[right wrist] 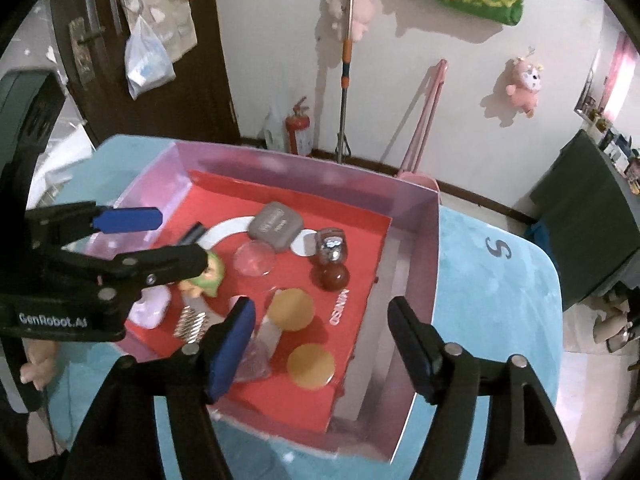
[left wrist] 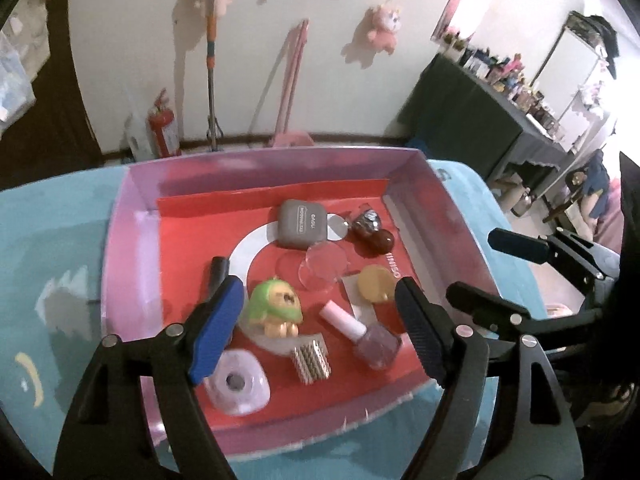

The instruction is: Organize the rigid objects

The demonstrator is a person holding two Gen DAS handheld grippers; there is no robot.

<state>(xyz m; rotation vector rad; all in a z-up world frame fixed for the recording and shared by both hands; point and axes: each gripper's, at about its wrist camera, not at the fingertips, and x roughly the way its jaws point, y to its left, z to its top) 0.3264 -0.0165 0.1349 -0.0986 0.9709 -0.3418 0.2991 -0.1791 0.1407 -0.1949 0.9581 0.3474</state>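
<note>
Box (left wrist: 256, 168) w/ red liner sits on the blue table (left wrist: 60, 248), holding all the small items: grey case (left wrist: 300, 224), green toy (left wrist: 276, 308), polish bottle (left wrist: 360, 332), brown bottle (left wrist: 370, 232), clear disc (left wrist: 322, 266), gold discs (right wrist: 310, 366), spiked block (left wrist: 312, 360), lilac pod (left wrist: 236, 384). Left hand-held gripper (left wrist: 320, 328) hangs over the box, jaws apart, nothing between them. Right hand-held gripper (right wrist: 320, 344) same: apart, empty, above the gold discs. Nothing seen loose on the table, so prob. near done. Next, I'd judge: pull both straight up & clear of the box walls, don't clip the toy or bottles; round bottles could roll if nudged.
</note>
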